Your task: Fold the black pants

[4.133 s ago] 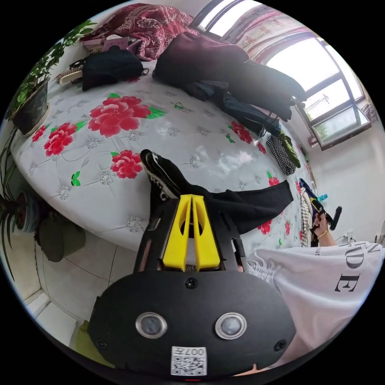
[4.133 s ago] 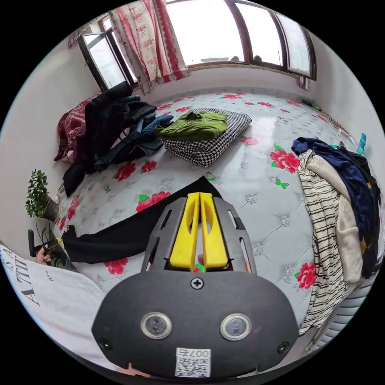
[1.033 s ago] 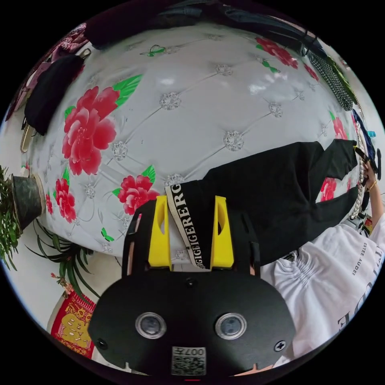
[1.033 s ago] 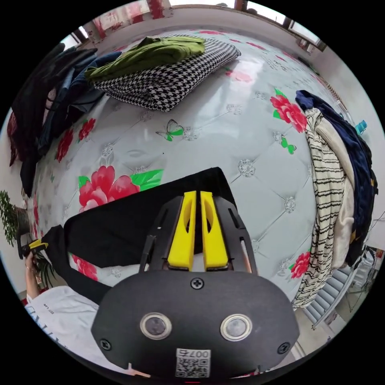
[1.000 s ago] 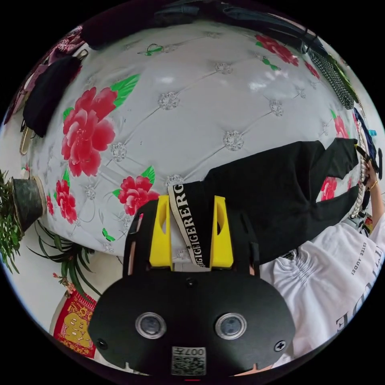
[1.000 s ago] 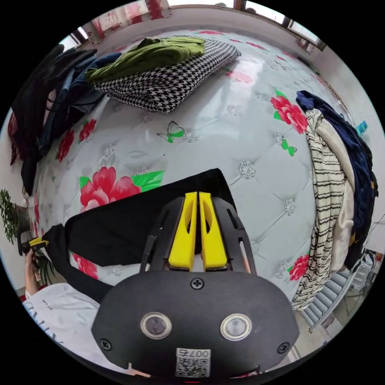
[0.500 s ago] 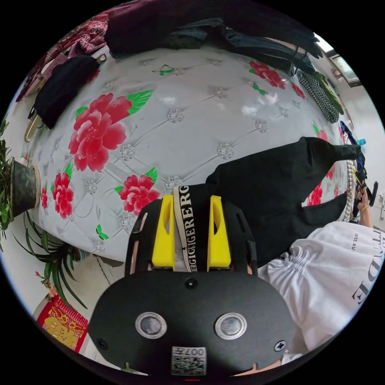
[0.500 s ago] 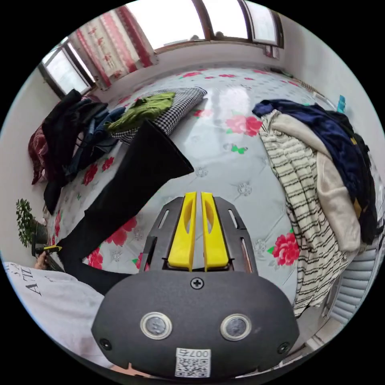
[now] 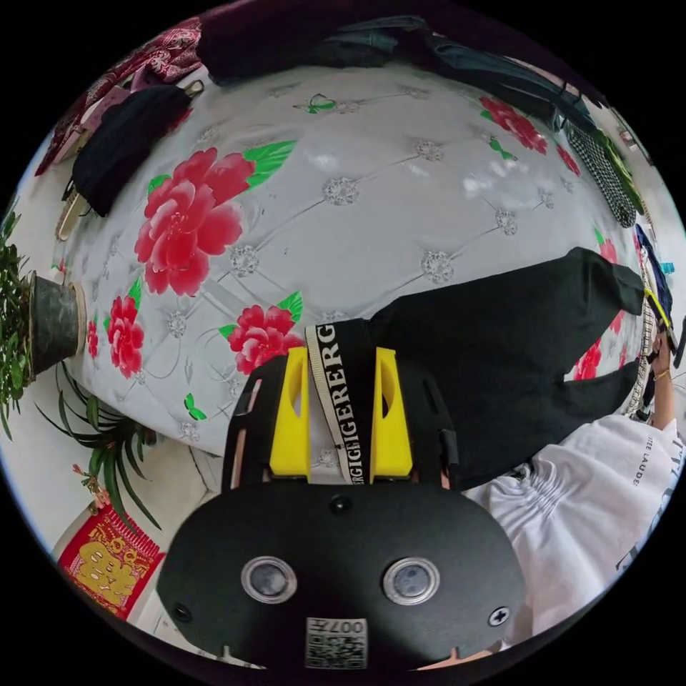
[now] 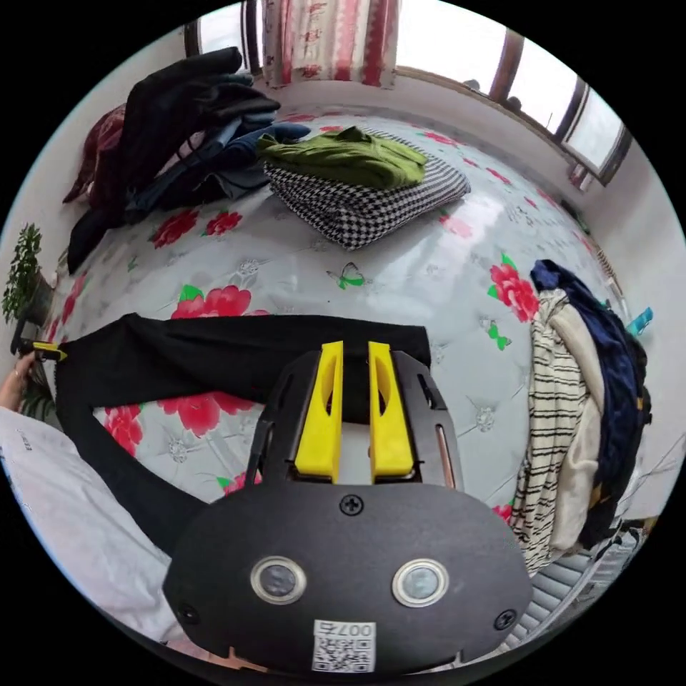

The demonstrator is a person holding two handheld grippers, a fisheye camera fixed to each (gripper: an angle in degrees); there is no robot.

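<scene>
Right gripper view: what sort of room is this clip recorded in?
Most likely a bedroom in a home. A wide tufted surface with a flower print, probably a bed, carries folded clothes and loose piles of garments, with curtained windows behind it. The black pants lie spread across it.

Flowered bed (image 10: 429,236) – bright windows (image 10: 493,64) behind – white walls.

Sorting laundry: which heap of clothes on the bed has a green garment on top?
The folded black-and-white houndstooth stack; the olive-green garment lies on it.
</scene>
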